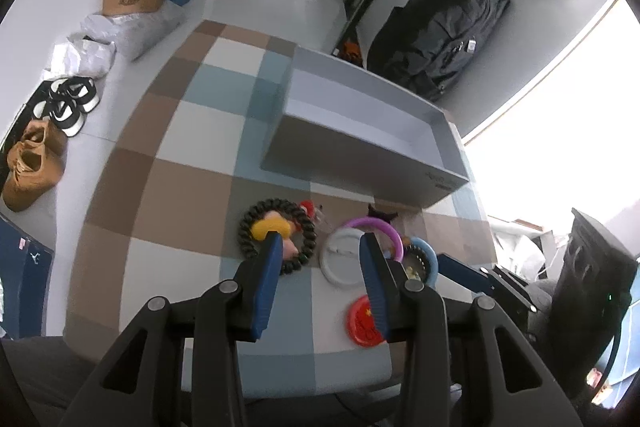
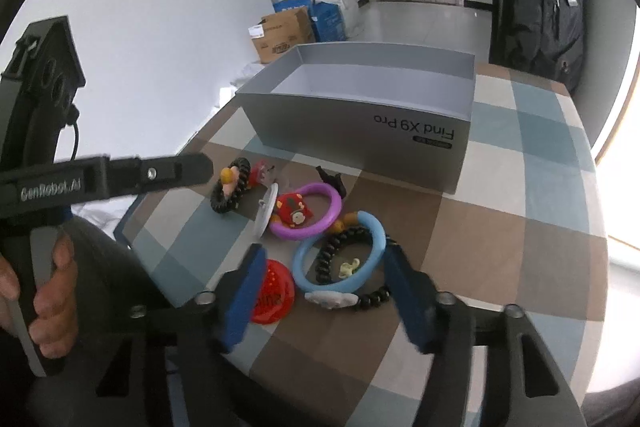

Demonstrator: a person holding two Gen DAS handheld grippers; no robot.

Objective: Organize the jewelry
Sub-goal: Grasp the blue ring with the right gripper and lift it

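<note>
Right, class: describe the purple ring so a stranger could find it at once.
Start at the grey box on the checked table. In front of it lies a cluster of trinkets; the purple ring is nearest the box, the only purple one, overlapping the blue ring.

An open grey box stands empty on the checked worktop. In front of it lie a purple ring, a blue ring overlapping it, a white ring, a red disc, and a black coiled band with a yellow charm.
</note>
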